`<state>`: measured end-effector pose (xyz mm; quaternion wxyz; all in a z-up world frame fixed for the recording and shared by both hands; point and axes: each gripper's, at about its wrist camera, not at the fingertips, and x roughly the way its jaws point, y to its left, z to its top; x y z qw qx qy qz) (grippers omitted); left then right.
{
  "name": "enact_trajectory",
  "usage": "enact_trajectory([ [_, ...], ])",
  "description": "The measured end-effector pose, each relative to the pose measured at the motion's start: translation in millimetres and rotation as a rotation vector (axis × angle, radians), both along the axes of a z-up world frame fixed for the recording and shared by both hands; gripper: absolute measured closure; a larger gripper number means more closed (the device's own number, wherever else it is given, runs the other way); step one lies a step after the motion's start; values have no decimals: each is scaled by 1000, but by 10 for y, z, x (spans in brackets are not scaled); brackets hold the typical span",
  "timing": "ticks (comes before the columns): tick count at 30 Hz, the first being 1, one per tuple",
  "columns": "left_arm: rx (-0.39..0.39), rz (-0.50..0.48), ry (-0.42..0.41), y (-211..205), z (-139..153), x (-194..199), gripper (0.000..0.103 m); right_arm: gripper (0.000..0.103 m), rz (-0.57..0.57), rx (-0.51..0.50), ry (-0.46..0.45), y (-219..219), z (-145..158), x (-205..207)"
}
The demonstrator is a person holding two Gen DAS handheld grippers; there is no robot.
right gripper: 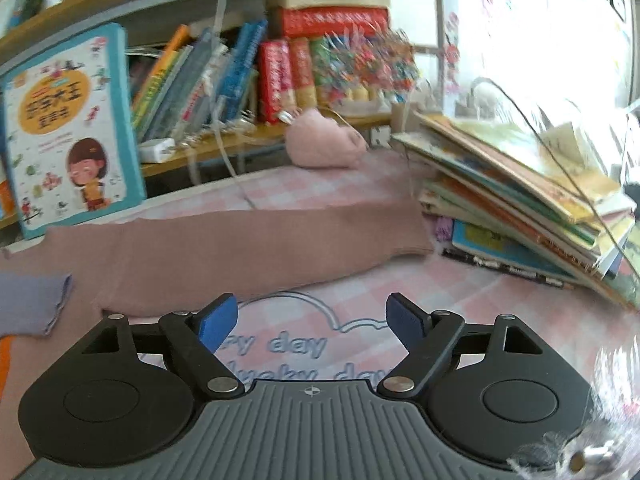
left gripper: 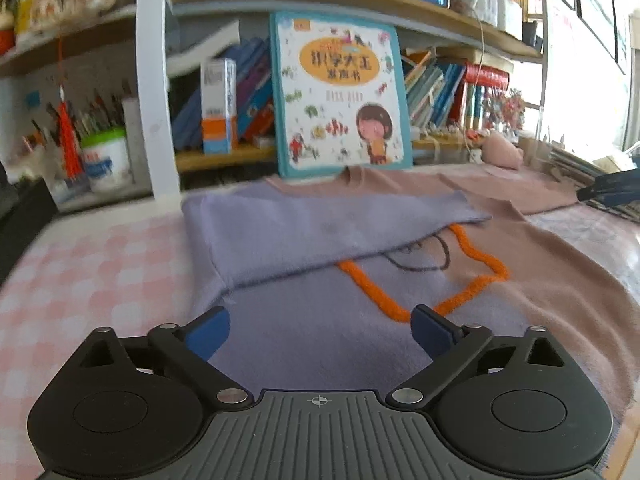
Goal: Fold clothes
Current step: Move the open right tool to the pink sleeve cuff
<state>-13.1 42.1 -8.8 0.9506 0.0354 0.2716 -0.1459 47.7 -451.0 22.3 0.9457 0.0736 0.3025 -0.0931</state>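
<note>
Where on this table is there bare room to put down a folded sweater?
Bare checked cloth lies left of the sweater, up to the white shelf post. Another patch sits between the brown sleeve and the book stack. The back edge is crowded.

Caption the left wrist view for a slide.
Open left tool over a purple-and-pink sweater, its purple sleeve folded across.

Folded lilac sleeve [left gripper: 320, 228] hides the sweater's orange motif [left gripper: 420, 284].
</note>
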Motion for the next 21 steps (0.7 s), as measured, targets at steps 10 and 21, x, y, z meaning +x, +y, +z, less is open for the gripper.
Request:
enact_trajectory([
  [10, 21, 61, 75, 26, -77, 76, 3, 40, -125, 199, 55, -568, -62, 371],
  [21, 51, 22, 97, -43, -107, 105, 1, 64, -227, 392, 24, -934, -193, 669],
])
